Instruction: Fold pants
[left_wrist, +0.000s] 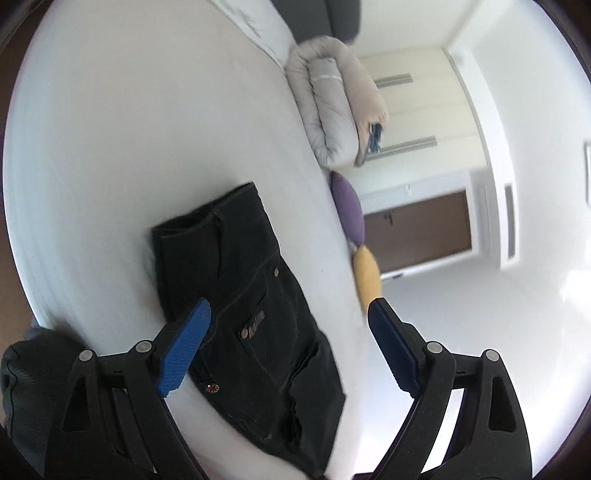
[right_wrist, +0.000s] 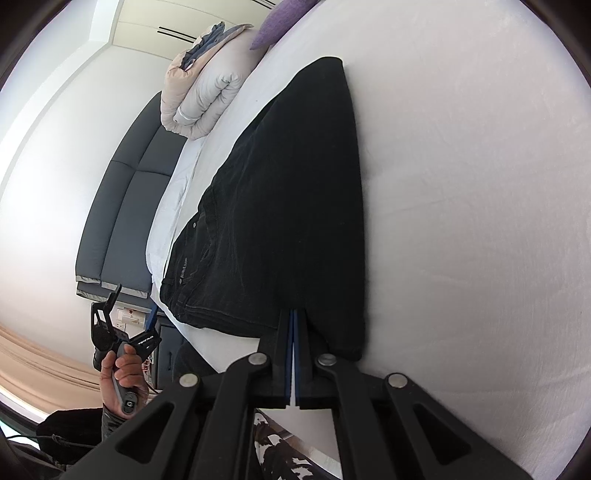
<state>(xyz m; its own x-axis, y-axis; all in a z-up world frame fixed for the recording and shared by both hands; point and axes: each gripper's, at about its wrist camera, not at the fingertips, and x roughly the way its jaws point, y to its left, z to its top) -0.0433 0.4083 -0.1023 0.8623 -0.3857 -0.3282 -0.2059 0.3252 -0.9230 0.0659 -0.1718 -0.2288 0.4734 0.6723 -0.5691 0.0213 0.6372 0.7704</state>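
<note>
Black jeans (left_wrist: 243, 295) lie folded on the white bed (left_wrist: 129, 129), back pocket and rivets facing up. My left gripper (left_wrist: 290, 314) is open and empty, held above the jeans, its blue pads (left_wrist: 184, 347) spread wide. In the right wrist view the jeans (right_wrist: 288, 206) stretch away across the bed (right_wrist: 461, 184). My right gripper (right_wrist: 295, 314) is shut on the near edge of the jeans, the fabric pinched between its blue pads. The left gripper (right_wrist: 129, 306) also shows there, held in a hand off the bed's edge.
A rolled grey and beige duvet (left_wrist: 332, 107) lies at the bed's far edge, with a purple cushion (left_wrist: 349, 210) and a yellow cushion (left_wrist: 367, 280) beside it. A dark headboard (right_wrist: 122, 206) stands against the wall. A brown door (left_wrist: 417, 232) is beyond the bed.
</note>
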